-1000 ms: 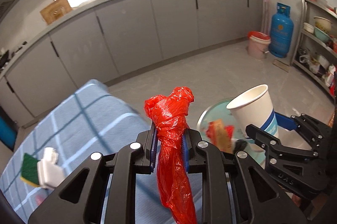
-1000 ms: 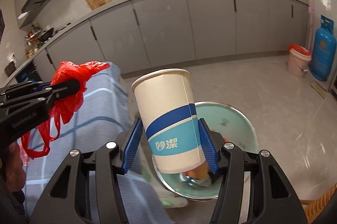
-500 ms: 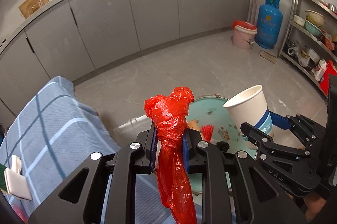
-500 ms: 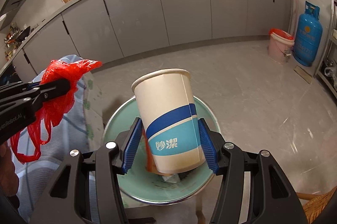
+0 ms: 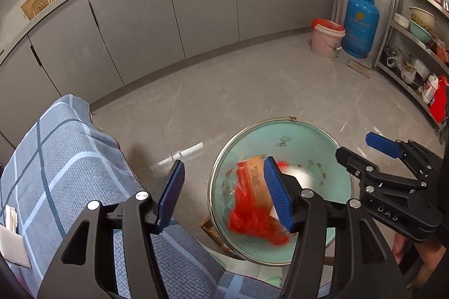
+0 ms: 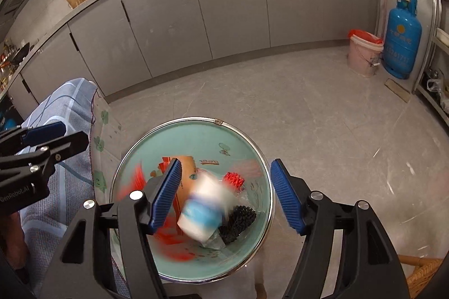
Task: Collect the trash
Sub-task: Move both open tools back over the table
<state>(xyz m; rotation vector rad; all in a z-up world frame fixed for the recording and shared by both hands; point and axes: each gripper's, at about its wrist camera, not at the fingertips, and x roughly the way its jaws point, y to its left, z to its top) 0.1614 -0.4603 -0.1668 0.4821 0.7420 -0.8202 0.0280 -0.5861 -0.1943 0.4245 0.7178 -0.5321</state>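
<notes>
A mint-green trash bin (image 5: 306, 136) (image 6: 196, 136) with a metal rim stands on the floor beside the table. The red plastic bag (image 5: 252, 220) (image 6: 171, 240) is blurred, falling inside the bin. The white paper cup with a blue band (image 6: 203, 212) is blurred too, dropping among other trash in the bin. My left gripper (image 5: 224, 195) is open and empty above the bin's left edge. My right gripper (image 6: 224, 195) is open and empty right above the bin; it also shows in the left wrist view (image 5: 364, 155).
A table with a grey checked cloth (image 5: 56, 158) lies to the left. Grey cabinets (image 5: 196, 4) line the far wall. A pink bucket (image 5: 327, 39), a blue gas cylinder (image 5: 362, 21) and a metal shelf rack (image 5: 415, 46) stand to the right.
Both grippers moved over the bin and opened. The red bag and the paper cup left the jaws and are falling into the bin.
</notes>
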